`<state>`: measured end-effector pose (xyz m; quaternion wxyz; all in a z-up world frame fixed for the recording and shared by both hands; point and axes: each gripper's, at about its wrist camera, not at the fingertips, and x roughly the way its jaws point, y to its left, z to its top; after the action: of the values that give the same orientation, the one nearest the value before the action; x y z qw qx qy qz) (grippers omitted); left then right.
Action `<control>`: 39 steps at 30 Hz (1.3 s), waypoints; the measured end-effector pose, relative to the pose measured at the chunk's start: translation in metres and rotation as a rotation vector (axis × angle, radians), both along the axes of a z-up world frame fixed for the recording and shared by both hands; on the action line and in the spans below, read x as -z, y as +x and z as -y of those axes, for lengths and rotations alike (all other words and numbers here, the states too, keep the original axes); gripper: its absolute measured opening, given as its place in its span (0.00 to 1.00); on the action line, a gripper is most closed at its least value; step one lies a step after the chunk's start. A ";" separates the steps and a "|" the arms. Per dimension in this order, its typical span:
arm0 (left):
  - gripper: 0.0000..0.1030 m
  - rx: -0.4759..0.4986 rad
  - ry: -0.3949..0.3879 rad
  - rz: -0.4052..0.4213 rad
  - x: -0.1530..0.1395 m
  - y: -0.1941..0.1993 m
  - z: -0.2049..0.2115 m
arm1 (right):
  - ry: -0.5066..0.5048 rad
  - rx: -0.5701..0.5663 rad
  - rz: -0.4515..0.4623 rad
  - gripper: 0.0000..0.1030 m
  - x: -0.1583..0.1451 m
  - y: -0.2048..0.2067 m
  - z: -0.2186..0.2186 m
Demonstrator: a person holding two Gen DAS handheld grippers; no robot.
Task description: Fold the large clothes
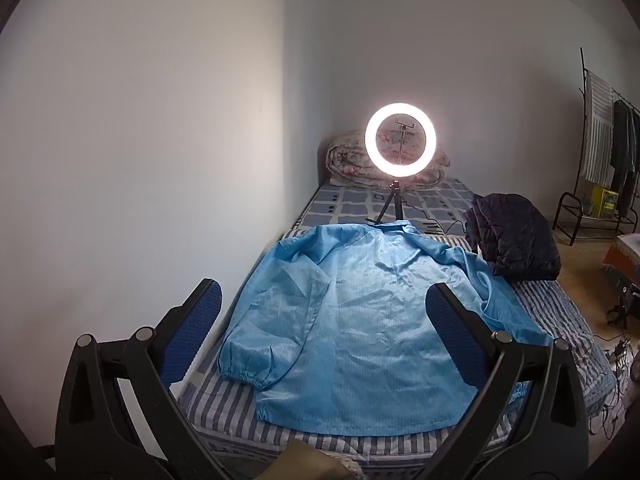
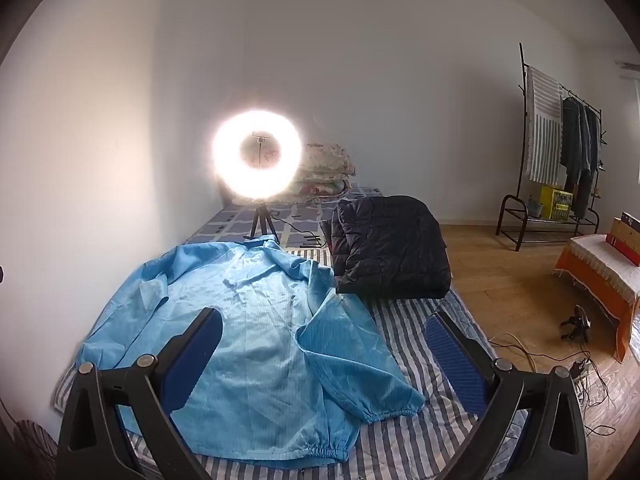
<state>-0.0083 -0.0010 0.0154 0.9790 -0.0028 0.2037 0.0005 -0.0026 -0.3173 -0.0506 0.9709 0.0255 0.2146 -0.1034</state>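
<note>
Blue-padded fingers [image 1: 200, 320] of the left gripper [image 1: 324, 316] are standing spread wide, gripping nothing, hovering above the near part of the light blue jacket [image 1: 352, 328]. Over on the right gripper [image 2: 324, 344], the fingers [image 2: 452, 356] are likewise gaping apart and holding nothing, one over the jacket [image 2: 240, 340] and the other over bare striped bedding. That jacket is lying flat on the bed [image 1: 224, 396], collar toward the far end, hem near the near edge, both elastic-cuffed sleeves bending inward. A dark quilted jacket [image 2: 388, 248] is sitting bunched at the bed's right edge, just beside the blue shoulder. A glowing ring light [image 1: 400, 140] is standing beyond the collar, before folded quilts [image 1: 344, 160]. Only the right view is showing the wooden floor [image 2: 500, 280] broadly, the orange-draped bench [image 2: 600, 280] and the whole clothes rack [image 2: 560, 152]
</note>
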 end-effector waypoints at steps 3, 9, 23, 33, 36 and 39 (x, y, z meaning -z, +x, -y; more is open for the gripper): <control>1.00 0.003 -0.003 0.000 0.000 -0.001 0.000 | -0.001 -0.001 0.002 1.00 0.004 0.000 -0.002; 1.00 0.000 -0.008 0.003 0.000 0.000 -0.001 | -0.003 -0.001 0.009 1.00 -0.001 -0.003 -0.003; 1.00 -0.016 -0.005 0.027 -0.007 -0.002 -0.003 | 0.003 -0.006 0.018 1.00 -0.004 -0.006 -0.004; 1.00 -0.018 -0.004 0.030 -0.005 -0.003 -0.005 | 0.003 -0.010 0.017 1.00 -0.003 -0.004 -0.005; 1.00 -0.018 -0.002 0.030 -0.004 -0.003 -0.006 | 0.002 -0.010 0.017 1.00 -0.003 -0.004 -0.006; 1.00 -0.016 -0.006 0.030 -0.003 -0.003 -0.008 | 0.005 -0.012 0.017 1.00 -0.002 -0.004 -0.006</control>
<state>-0.0111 0.0070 0.0184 0.9820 -0.0072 0.1888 0.0078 -0.0063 -0.3112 -0.0481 0.9733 0.0274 0.2066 -0.0967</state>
